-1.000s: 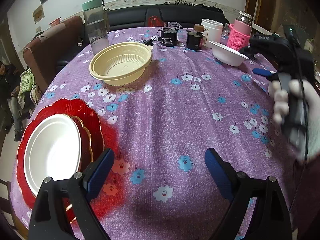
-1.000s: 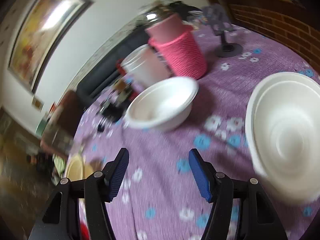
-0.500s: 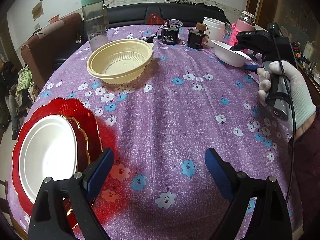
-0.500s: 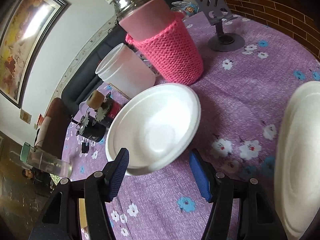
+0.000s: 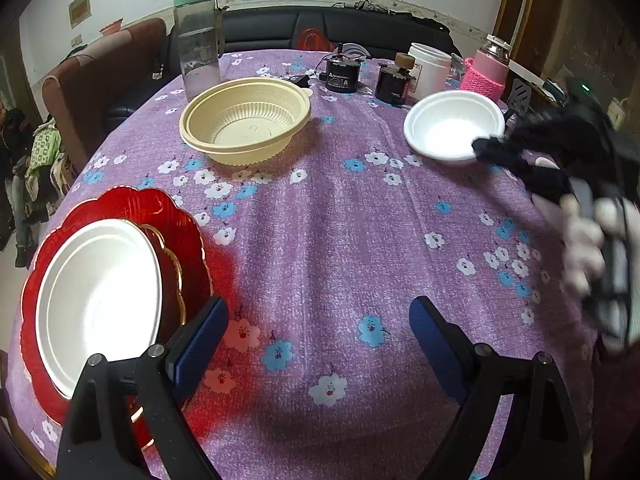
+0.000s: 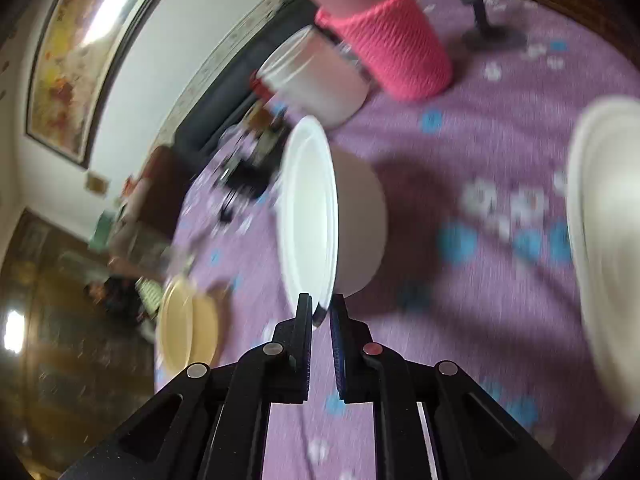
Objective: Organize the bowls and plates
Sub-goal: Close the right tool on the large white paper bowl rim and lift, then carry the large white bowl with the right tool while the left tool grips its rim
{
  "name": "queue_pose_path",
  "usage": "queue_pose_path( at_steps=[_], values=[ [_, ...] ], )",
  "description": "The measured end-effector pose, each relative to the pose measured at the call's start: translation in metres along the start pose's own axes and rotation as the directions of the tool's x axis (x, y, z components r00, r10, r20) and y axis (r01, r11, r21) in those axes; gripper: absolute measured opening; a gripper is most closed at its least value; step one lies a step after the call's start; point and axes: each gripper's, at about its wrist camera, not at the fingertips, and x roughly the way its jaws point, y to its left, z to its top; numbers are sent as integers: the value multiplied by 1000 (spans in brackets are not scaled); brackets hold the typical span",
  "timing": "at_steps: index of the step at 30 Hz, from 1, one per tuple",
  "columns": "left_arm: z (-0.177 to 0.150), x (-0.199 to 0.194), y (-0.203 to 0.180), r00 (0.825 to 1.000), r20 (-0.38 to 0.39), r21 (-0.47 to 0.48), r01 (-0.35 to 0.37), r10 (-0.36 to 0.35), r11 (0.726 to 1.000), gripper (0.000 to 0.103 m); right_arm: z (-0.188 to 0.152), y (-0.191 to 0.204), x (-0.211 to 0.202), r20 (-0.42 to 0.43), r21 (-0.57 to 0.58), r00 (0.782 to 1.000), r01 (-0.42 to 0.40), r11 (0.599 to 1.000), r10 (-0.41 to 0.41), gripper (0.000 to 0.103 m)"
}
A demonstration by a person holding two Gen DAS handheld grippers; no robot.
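No readable writing anywhere: the label on the black canister (image 5: 341, 76) is too small, and the embossed text on the cream rim is illegible.

Right claw (image 6: 320, 314) is pinched nearly closed on the near rim of the small white bowl (image 6: 320, 216), blue pads on either side of the thin lip. In the right wrist view the bowl sits tilted, its rim edge-on; the frame is motion-blurred. In the left wrist view the same bowl (image 5: 454, 126) is at the far right of the desk (image 5: 320, 240), with the black claw at its right edge and a white-gloved hand (image 5: 592, 256) on the handle.

Left claw (image 5: 318, 334) is spread wide and holds nothing, hanging over bare cloth.

Desk is round, with purple cloth printed in white, blue and pink flowers. Cream plastic bowl (image 5: 245, 120), ribbed inside, sits far centre. Scalloped glossy red plate (image 5: 132, 208) with gold edge is at near left, a white foam plate (image 5: 96, 300) resting on it. Another white dish (image 6: 604, 248) is at right in the right wrist view, blurred. Pink crochet-sleeved flask (image 6: 384, 40), white tub (image 5: 430, 66) and clear bottle with green cap (image 5: 197, 40) stand at the back.
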Motion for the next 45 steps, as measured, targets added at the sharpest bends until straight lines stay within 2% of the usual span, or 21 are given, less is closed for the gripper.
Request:
queue_pose_path(
  at_steps=[3, 6, 8, 10, 11, 14, 16, 18, 22, 27, 31, 33, 35, 38, 39, 42, 43, 44, 45],
  values=[
    [-1, -3, -3, 1000, 1, -1, 13, -13, 1000, 91, -20, -2, -26, 4, -40, 1000, -21, 999, 22, 11],
    [0, -7, -8, 999, 4, 1, 32, -32, 999, 91, -31, -16, -66, 89, -52, 996, 30, 998, -26, 20],
    [3, -8, -15, 999, 5, 10, 47, -47, 999, 91, -34, -31, -102, 181, -42, 981, 73, 996, -65, 43],
    [6, -8, -27, 997, 2, 26, 72, -73, 997, 91, -35, -47, -138, 281, -34, 949, 157, 987, -142, 50],
    [9, -7, -35, 995, -4, 31, 96, -96, 995, 91, -33, -54, -153, 322, -31, 928, 207, 978, -187, 51],
    [19, -3, -61, 986, -23, 39, 168, -167, 985, 91, -23, -83, -181, 404, 21, 843, 380, 925, -356, 51],
    [27, 0, -80, 977, -30, 48, 213, -211, 976, 91, -15, -101, -185, 402, 58, 821, 420, 906, -406, 51],
    [39, 5, -107, 971, -36, 69, 240, -238, 968, 91, -5, -122, -182, 377, 105, 823, 416, 903, -424, 51],
    [62, 18, -155, 954, -62, 110, 297, -292, 948, 91, 0, -144, -166, 347, 147, 845, 380, 913, -407, 51],
    [84, 46, -187, 926, -144, 53, 360, -350, 931, 91, -1, -163, -142, 326, 171, 868, 335, 927, -374, 51],
    [92, 66, -214, 925, -171, 68, 354, -339, 933, 90, -1, -174, -136, 318, 177, 886, 295, 939, -338, 47],
    [97, 80, -232, 924, -191, 80, 351, -331, 933, 86, -2, -178, -136, 312, 181, 893, 280, 943, -325, 45],
    [100, 93, -245, 917, -218, 87, 359, -334, 929, 71, -2, -182, -137, 310, 189, 898, 264, 946, -312, 43],
    [105, 113, -265, 907, -262, 92, 365, -331, 927, 56, -2, -183, -137, 308, 181, 902, 256, 949, -302, 41],
    [106, 119, -269, 905, -271, 89, 364, -329, 927, 55, -2, -183, -136, 306, 175, 903, 257, 950, -300, 40],
    [109, 131, -277, 899, -291, 81, 365, -329, 927, 39, -1, -181, -133, 297, 158, 913, 241, 958, -279, 24],
    [108, 134, -279, 895, -300, 84, 370, -330, 925, 27, -2, -180, -133, 298, 153, 915, 235, 960, -272, 16],
    [106, 136, -281, 891, -311, 91, 373, -330, 923, 17, -2, -179, -133, 300, 150, 915, 233, 961, -269, 13],
    [104, 137, -283, 895, -315, 104, 364, -316, 926, 16, -2, -177, -133, 303, 144, 914, 237, 961, -271, 12]
  ],
)
